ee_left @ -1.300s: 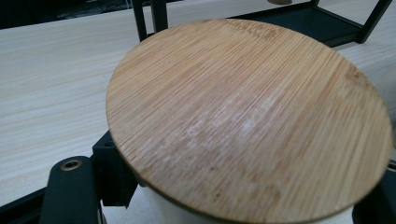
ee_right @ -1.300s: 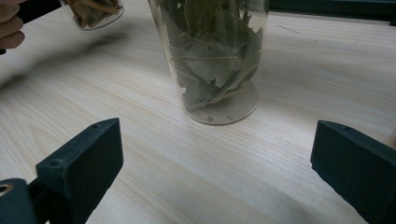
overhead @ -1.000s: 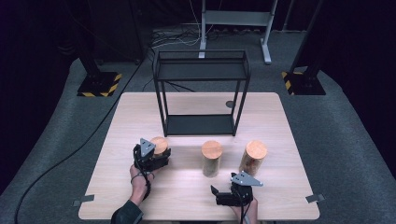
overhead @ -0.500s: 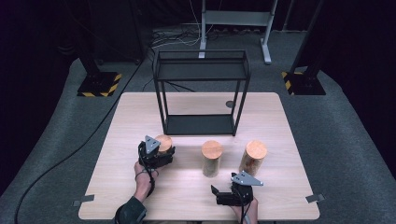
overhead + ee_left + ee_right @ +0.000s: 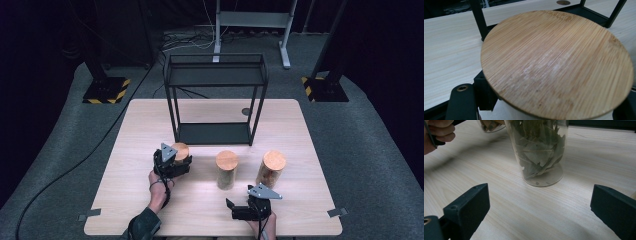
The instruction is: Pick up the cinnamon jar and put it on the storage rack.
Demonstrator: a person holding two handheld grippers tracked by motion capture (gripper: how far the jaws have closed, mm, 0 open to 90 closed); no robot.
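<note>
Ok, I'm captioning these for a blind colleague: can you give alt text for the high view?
A person's left tongs grip the leftmost of three bamboo-lidded jars on a pale wooden table, in front of a black wire shelf. The right tongs rest open near the table's front edge.

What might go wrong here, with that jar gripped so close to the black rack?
The left gripper is shut on the left jar just below its bamboo lid; glass might slip. The rack post stands close behind, so lifting carelessly could knock it. The middle jar of leaves stands nearby and could be toppled.
</note>
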